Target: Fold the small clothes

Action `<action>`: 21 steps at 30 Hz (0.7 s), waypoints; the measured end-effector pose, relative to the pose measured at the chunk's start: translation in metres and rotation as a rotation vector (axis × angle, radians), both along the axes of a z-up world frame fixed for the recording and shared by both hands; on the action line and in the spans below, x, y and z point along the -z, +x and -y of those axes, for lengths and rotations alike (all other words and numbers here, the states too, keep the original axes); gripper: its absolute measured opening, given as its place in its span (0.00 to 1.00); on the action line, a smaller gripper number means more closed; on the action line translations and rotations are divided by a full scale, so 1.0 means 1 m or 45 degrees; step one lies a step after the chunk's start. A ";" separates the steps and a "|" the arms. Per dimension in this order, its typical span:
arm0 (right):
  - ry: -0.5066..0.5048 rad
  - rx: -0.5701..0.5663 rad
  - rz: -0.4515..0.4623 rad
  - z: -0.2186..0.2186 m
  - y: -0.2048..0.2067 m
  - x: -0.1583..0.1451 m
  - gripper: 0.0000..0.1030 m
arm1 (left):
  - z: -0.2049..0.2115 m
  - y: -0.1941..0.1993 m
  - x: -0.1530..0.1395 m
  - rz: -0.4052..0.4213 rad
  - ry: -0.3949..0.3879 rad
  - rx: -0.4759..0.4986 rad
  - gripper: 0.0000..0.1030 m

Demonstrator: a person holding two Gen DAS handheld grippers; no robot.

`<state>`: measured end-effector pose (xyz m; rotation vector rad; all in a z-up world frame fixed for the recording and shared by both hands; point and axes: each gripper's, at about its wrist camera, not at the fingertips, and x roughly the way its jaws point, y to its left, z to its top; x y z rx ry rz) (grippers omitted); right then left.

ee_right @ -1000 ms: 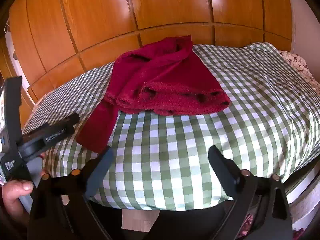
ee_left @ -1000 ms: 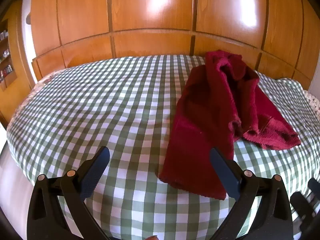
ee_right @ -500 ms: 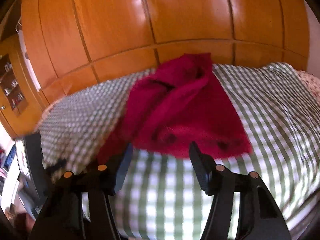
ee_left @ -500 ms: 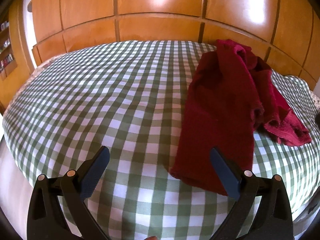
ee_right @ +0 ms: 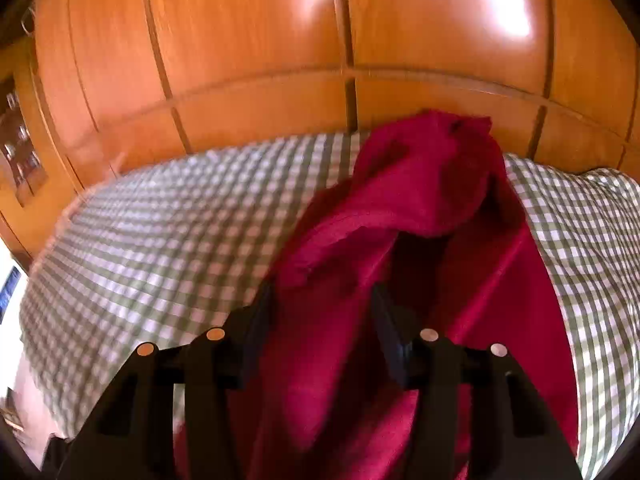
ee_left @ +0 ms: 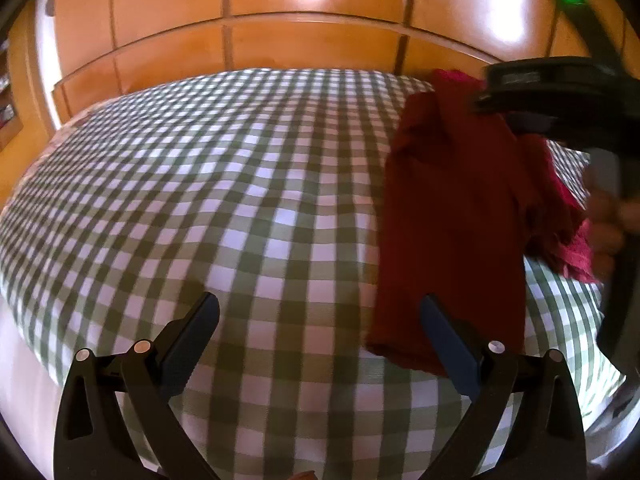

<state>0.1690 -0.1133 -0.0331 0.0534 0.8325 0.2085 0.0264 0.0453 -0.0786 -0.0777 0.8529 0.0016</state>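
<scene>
- A dark red garment [ee_left: 460,208] was seen crumpled on a bed covered by a green-and-white checked sheet [ee_left: 248,200], toward the right side of the bed in the left wrist view.
- One long, flat part of the garment was stretched toward the near edge of the bed, and its end lay just in front of the right-hand finger of the left gripper [ee_left: 320,336].
- The left gripper was held above the near part of the sheet with its fingers spread wide; nothing was held between them.
- In the right wrist view, the right gripper [ee_right: 322,320] was set low into the garment [ee_right: 420,200], with its fingers partly closed and red cloth filling the gap between them.
- Whether the cloth was actually pinched could not be told, as the view was blurred.
- The body of the right gripper [ee_left: 560,96] and the hand [ee_left: 608,224] holding it were seen over the garment at the right edge of the left wrist view.
- A bunched peak of cloth was raised at the far end of the garment, near the wooden panelled wall [ee_right: 320,40] behind the bed.
</scene>
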 end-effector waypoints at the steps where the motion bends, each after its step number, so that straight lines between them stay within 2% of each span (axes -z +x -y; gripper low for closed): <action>1: -0.008 -0.021 -0.040 0.001 0.003 0.004 0.06 | 0.002 0.001 0.001 -0.007 -0.004 0.013 0.96; 6: 0.103 0.031 0.054 0.056 -0.030 -0.025 0.05 | 0.018 0.004 0.003 -0.019 -0.022 0.126 0.96; 10: 0.140 0.204 0.174 0.144 -0.049 -0.066 0.05 | 0.037 0.006 0.008 -0.018 0.011 0.229 0.96; 13: -0.025 0.430 0.272 0.214 -0.047 -0.087 0.05 | 0.048 0.009 0.011 -0.021 0.018 0.280 0.96; 16: -0.188 0.683 0.265 0.284 -0.029 -0.083 0.05 | 0.054 0.015 0.013 -0.044 0.016 0.288 0.96; 18: -0.241 0.865 0.199 0.337 -0.011 -0.068 0.06 | 0.056 0.020 0.014 -0.050 0.030 0.300 0.88; 20: -0.238 0.969 0.139 0.373 -0.001 -0.055 0.13 | 0.062 0.025 0.012 -0.048 0.010 0.358 0.59; 21: -0.226 1.009 0.119 0.387 0.002 -0.049 0.34 | 0.063 0.026 0.010 -0.049 0.002 0.380 0.51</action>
